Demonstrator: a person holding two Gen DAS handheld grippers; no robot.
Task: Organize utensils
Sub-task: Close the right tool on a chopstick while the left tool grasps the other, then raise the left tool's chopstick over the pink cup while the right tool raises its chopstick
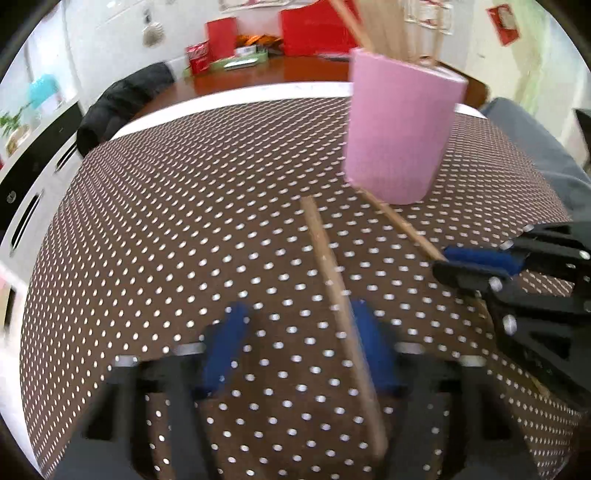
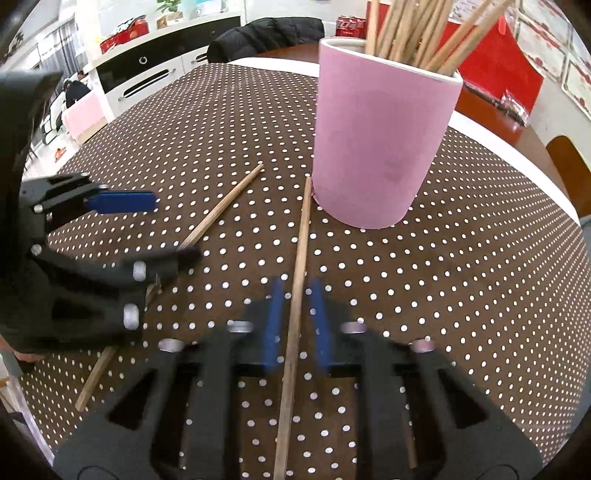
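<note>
Right tongs (image 2: 295, 325) pinching one chopstick (image 2: 300, 258) lengthwise, tip touching pink cup (image 2: 380, 140); left tongs (image 1: 301, 350) half-closed around the other chopstick (image 1: 340, 295), contact seemingly one-sided through blur.

Desk (image 1: 166, 221): covered by a brown cloth with white dots.
Pink cup (image 1: 399, 125): upright at upper right, wooden chopsticks (image 1: 384, 26) standing inside.
Left gripper (image 1: 299, 350): blue-padded jaws apart, a loose chopstick (image 1: 343, 317) between them, against the right pad.
Right gripper (image 1: 476, 266): enters from the right, jaws closed on a second chopstick (image 1: 399, 225).
</note>
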